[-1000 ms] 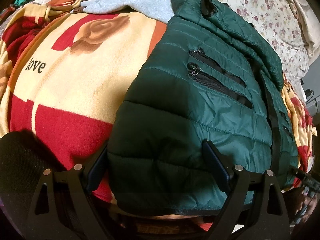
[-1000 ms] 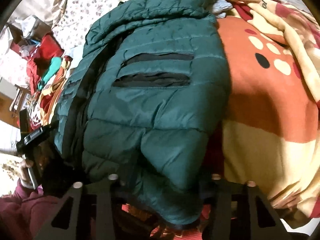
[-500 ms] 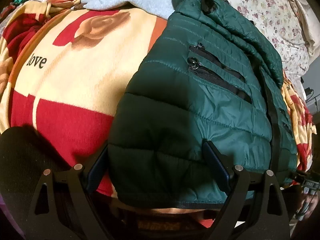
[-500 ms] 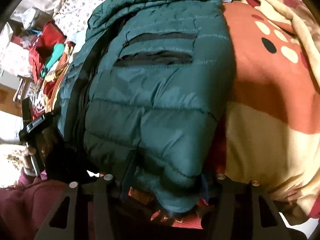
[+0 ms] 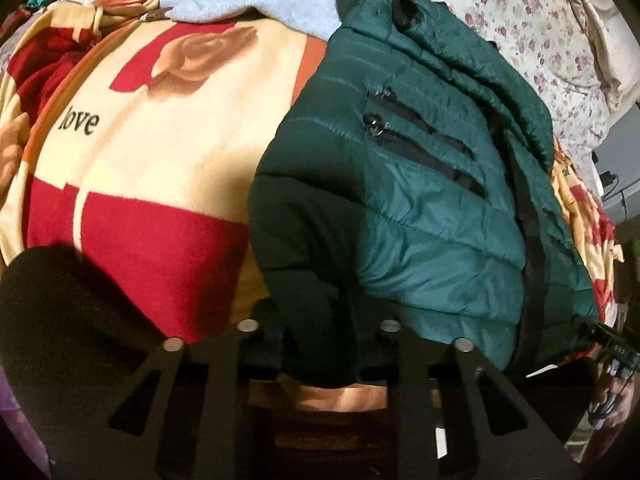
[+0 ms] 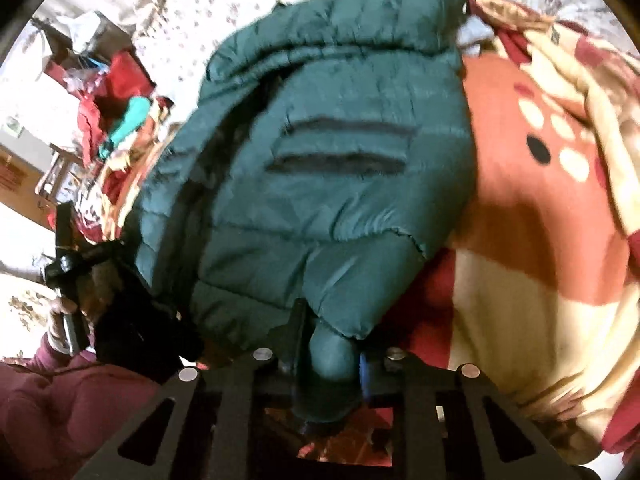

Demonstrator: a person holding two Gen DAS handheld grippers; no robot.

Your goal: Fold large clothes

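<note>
Both claws (image 5: 320, 344) (image 6: 328, 360) clamp the jacket (image 5: 420, 208) hem.

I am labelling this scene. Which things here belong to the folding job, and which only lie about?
Job:
green jacket
left gripper, shut on its hem
right gripper, shut on its hem

Lying about:
blanket
grey garment
floral sheet
clothes pile

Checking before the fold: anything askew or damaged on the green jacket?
No damage visible. The green jacket lies flat on the blanket, with both chest pocket zippers open. Left gripper and right gripper are each shut on a bottom hem corner, bunching it.
</note>
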